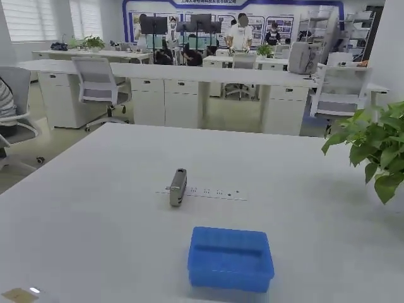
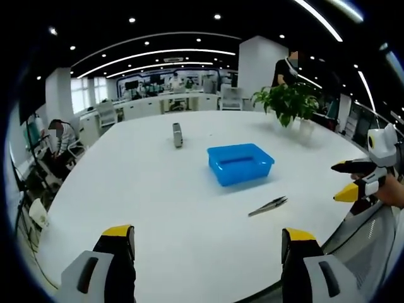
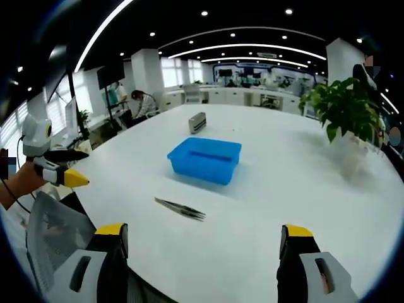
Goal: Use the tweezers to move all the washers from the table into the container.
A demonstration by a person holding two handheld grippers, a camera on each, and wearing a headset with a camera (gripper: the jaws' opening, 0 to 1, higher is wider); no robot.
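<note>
White table (image 2: 158, 189): broad bare top, its near edge curving just under both grippers in the gripper views, with open surface all round the goods. Left gripper (image 2: 207, 235): jaws spread wide, nothing between them, poised over the near edge. Right gripper (image 3: 203, 232): jaws likewise wide apart and empty; it enters the left gripper view at 3 o'clock. Tweezers (image 2: 268, 206): flat on the table, at 1 o'clock from the left gripper and 11 o'clock from the right, apart from both. Their long axis runs 8 to 2 o'clock in the left gripper view and 10 to 4 in the right gripper view; which end is the tip, cannot tell. Blue container (image 1: 230, 259): open-topped, upright, beyond the tweezers at 12 o'clock, near but not touching. Grey block (image 1: 178, 187): past the container at 11 o'clock in the head view, beside a row of sockets (image 1: 211, 192) set in the top. Potted plant (image 1: 377, 146): at 2 o'clock, well apart from the container. Office chairs (image 1: 98, 85) and desks (image 1: 189, 72): beyond the far edge.
</note>
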